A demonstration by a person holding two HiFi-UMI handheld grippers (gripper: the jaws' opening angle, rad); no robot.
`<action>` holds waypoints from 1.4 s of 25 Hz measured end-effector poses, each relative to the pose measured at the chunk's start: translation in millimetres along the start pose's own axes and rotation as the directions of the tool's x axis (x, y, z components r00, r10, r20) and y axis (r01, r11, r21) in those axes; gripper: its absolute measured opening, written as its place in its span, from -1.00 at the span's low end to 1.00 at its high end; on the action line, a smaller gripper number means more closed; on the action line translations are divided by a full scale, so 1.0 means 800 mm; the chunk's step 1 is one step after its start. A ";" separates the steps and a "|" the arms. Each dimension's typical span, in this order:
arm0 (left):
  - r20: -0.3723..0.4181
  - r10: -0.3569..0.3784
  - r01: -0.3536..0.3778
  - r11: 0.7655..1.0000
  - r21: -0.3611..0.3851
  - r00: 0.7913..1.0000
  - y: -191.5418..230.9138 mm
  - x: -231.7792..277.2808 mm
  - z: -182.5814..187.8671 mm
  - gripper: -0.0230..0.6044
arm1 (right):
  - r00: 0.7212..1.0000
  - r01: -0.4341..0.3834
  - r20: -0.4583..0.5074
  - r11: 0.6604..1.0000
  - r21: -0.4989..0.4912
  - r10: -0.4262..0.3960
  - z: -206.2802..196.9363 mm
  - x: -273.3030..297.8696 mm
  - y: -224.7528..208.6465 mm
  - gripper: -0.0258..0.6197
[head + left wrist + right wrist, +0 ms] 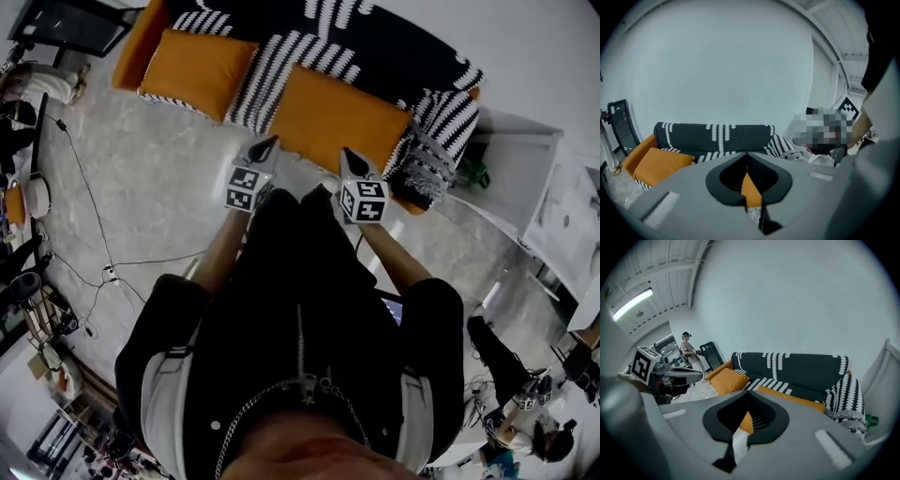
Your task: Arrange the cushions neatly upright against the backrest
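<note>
Cushions lie flat on the sofa [139,45] seat. A small orange cushion [197,70] sits by the sofa's armrest and a long orange cushion [333,117] is mid-seat; neither is against the backrest. Left gripper [269,143] and right gripper [348,155] hover at the sofa's front edge, fingers together, nothing held. Likely best: open wide, pinch a top seam, tip it back. Covers look smooth and soft. The striped throw [394,47] looks woven and drapes loosely.
</note>
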State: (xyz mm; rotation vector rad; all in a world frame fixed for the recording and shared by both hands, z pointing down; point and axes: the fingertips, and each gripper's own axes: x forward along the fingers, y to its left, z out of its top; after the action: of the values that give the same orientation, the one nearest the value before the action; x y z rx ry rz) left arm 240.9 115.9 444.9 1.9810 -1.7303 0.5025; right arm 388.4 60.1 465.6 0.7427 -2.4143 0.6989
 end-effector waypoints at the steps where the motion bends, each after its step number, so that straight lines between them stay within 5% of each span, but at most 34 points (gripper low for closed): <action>1: -0.003 -0.001 0.001 1.000 0.003 1.000 0.002 0.003 0.003 -0.92 | 1.000 0.003 0.008 1.000 0.002 -0.003 0.004 0.000 -0.002 -0.91; 21: -0.039 -0.148 0.150 0.987 0.048 0.988 -0.005 0.096 0.023 -0.92 | 0.975 0.208 0.062 0.975 0.083 -0.214 0.006 0.002 -0.096 -0.91; 35: -0.083 -0.138 0.147 0.982 0.122 0.987 0.024 0.150 -0.034 -0.92 | 0.947 0.308 0.082 0.951 0.035 -0.310 -0.028 0.029 -0.151 -0.91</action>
State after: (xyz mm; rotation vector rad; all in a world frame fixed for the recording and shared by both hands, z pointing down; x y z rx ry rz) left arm 240.0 30.7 535.3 2.1287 -1.5325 0.6425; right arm 453.5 -21.4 534.2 1.1520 -2.2940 0.5753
